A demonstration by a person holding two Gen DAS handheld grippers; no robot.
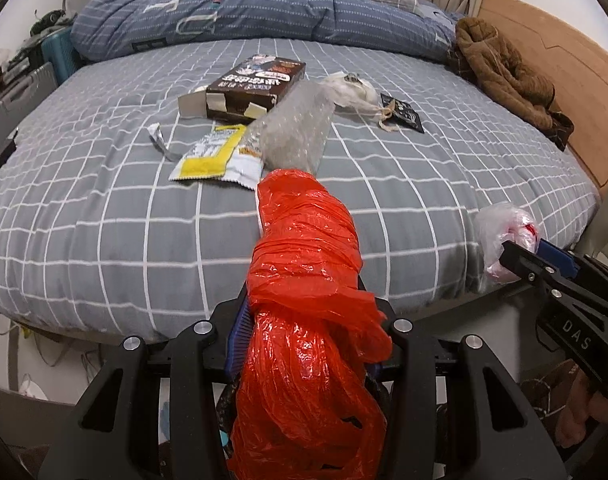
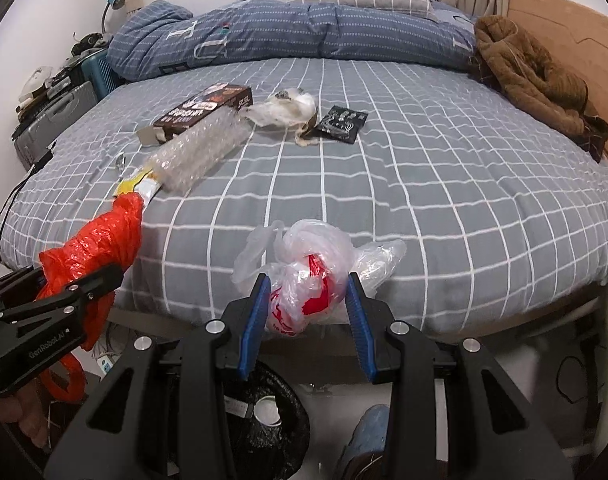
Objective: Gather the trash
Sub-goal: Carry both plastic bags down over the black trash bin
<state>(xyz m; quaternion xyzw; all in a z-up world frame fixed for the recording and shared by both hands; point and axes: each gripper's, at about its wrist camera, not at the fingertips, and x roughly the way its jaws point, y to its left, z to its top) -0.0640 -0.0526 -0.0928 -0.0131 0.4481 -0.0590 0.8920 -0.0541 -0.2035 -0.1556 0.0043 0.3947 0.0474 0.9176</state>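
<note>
My left gripper (image 1: pixel 307 304) is shut on a crumpled red plastic bag (image 1: pixel 304 264), which hangs over and hides its fingertips. At the lower right, my right gripper (image 1: pixel 519 256) is shut on a clear plastic bag with red print (image 1: pixel 499 232). In the right wrist view that bag (image 2: pixel 315 240) sits between the blue pads of the right gripper (image 2: pixel 307 284) at the bed's near edge. On the bed lie a brown box (image 1: pixel 256 84), a bubble wrap roll (image 1: pixel 296 128), a yellow-white wrapper (image 1: pixel 216 156), a white crumpled wad (image 1: pixel 351 88) and a black packet (image 1: pixel 401 110).
A grey checked bed (image 1: pixel 104 208) fills both views, with a rolled blue quilt (image 1: pixel 244 16) at the back and a brown jacket (image 1: pixel 499 68) by the wooden headboard (image 1: pixel 575 80). A dark round bin-like thing (image 2: pixel 264 408) sits on the floor below the bed edge. Suitcases (image 2: pixel 60 116) stand at left.
</note>
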